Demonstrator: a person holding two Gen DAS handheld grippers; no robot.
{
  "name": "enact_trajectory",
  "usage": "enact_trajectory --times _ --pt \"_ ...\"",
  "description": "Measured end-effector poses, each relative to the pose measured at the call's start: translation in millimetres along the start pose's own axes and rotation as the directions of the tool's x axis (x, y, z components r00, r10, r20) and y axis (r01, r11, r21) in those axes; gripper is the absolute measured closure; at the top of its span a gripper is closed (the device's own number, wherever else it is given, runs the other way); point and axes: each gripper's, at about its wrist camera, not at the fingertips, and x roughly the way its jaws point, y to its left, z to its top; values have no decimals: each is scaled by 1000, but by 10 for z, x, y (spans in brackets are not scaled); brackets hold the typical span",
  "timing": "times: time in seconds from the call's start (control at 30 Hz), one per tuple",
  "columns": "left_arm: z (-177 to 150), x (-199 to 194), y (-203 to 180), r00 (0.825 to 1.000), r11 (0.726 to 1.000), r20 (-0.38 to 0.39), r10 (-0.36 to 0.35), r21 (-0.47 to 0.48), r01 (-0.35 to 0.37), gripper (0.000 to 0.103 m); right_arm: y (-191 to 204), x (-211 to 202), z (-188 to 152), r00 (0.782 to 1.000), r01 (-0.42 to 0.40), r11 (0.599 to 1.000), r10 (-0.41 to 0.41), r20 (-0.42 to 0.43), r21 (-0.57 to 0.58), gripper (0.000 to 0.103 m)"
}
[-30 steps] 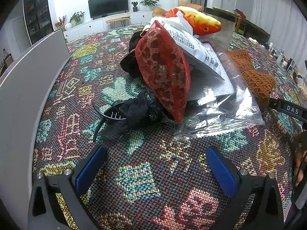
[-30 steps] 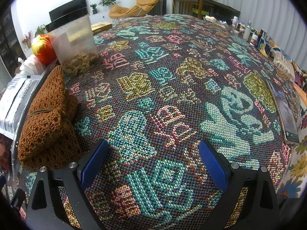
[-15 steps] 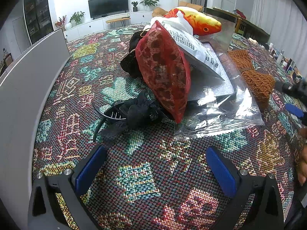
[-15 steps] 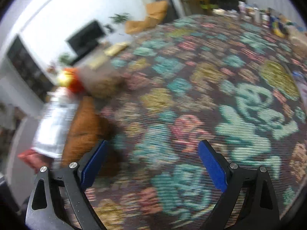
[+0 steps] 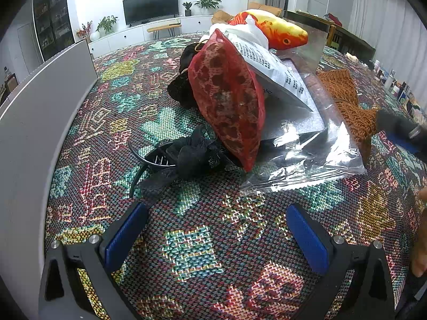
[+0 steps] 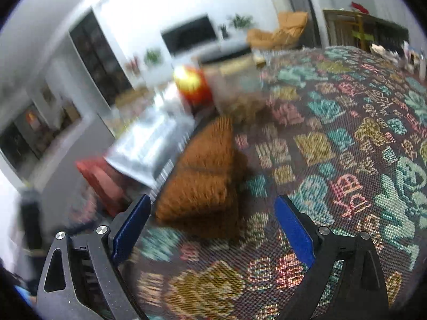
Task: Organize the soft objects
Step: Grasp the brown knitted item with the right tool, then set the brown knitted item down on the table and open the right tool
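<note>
A pile lies on the patterned tablecloth (image 5: 192, 242): a red mesh pouch (image 5: 229, 98) leaning on a white printed bag (image 5: 269, 64), an orange plush fish (image 5: 277, 30) behind, black fabric (image 5: 194, 152) with a black hair clip (image 5: 157, 157) in front, and a clear plastic bag (image 5: 307, 157). A brown knitted piece (image 5: 349, 101) (image 6: 205, 181) lies to the right. My left gripper (image 5: 213, 237) is open, short of the black fabric. My right gripper (image 6: 210, 226) is open, just before the brown knit; it also shows at the left wrist view's right edge (image 5: 403, 130).
A grey panel (image 5: 34, 122) borders the table's left side. A clear container (image 5: 309, 34) stands behind the pile. Small bottles (image 5: 397, 90) line the far right edge. A hand (image 5: 421, 242) shows at the right edge. The right wrist view is motion-blurred.
My right gripper swung left and tilted up, bringing the brown knit from its left side to between its fingers. The left gripper and the pile did not move.
</note>
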Motion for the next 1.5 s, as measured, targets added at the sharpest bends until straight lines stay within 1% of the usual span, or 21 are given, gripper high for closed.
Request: enact_trajectory --times 0.07,0.17,0.23,0.27,0.4,0.43,0.5,0.6,0.67,0.73,0.8,0.87,0.93,1.03,1.1,1.17,1.27,1.33,1.4,1.47,1.5 --pt "0 0 1 1000 1000 0 0 0 0 0 40 149 -5 999 6 1000 -8 -51 -23 9" --pt "-1 -1 3 1000 1000 0 -1 0 1 0 94 246 32 998 -12 999 9 -61 -49 10" --pt "-1 -1 4 1000 1000 0 0 0 0 0 126 299 71 998 -30 997 26 -62 -68 26" --pt "-1 -1 4 1000 1000 0 -1 0 1 0 144 337 95 995 -67 995 62 -73 -71 34" --pt "-1 0 5 1000 1000 0 -1 0 1 0 130 282 118 998 -29 997 25 -59 -66 39" --pt "-2 -1 5 1000 1000 0 -1 0 1 0 97 220 101 999 0 998 -3 -46 -63 39" --pt "-2 -1 6 1000 1000 0 -1 0 1 0 -34 97 113 995 100 995 -100 9 -27 39" --pt "-2 -1 6 1000 1000 0 -1 0 1 0 -293 122 267 983 179 982 -181 42 54 39" --pt "-2 -2 7 1000 1000 0 -2 0 2 0 -559 229 468 982 175 978 -182 54 114 38" --pt "-2 -1 7 1000 1000 0 -1 0 1 0 -810 288 636 986 122 977 -140 89 177 32" --pt "2 -1 8 1000 1000 -1 0 1 0 0 -1046 368 764 991 104 960 -123 60 259 30" --pt "2 -1 7 1000 1000 -1 -1 1 1 0 -1179 293 757 996 64 944 -81 40 323 30" --pt "2 0 8 1000 1000 -1 -1 1 1 0 -1184 146 668 994 58 938 -87 71 342 26" --pt "2 -1 9 1000 1000 -1 -1 1 1 0 -1010 -70 511 984 91 950 -131 117 298 23" --pt "2 -1 9 1000 1000 -1 0 1 0 0 -892 -101 428 980 135 955 -168 107 263 23" --pt "1 -2 10 1000 1000 -1 -1 1 1 0 -719 -77 347 976 197 964 -210 57 181 23" --pt "1 -2 10 1000 1000 -1 -1 1 1 0 -460 56 221 972 236 971 -236 -15 48 23" --pt "1 -2 11 1000 1000 -1 -1 1 1 0 -384 154 148 967 249 968 -249 -52 -7 24" --pt "1 -2 11 1000 1000 -1 -1 1 1 0 -362 243 102 956 277 960 -280 -91 -40 24" --pt "0 -3 11 1000 1000 -1 -2 1 2 0 -435 325 73 941 311 950 -313 -132 -32 24" --pt "1 -2 11 1000 1000 -1 -2 1 2 0 -459 330 75 939 319 947 -320 -130 -31 24"
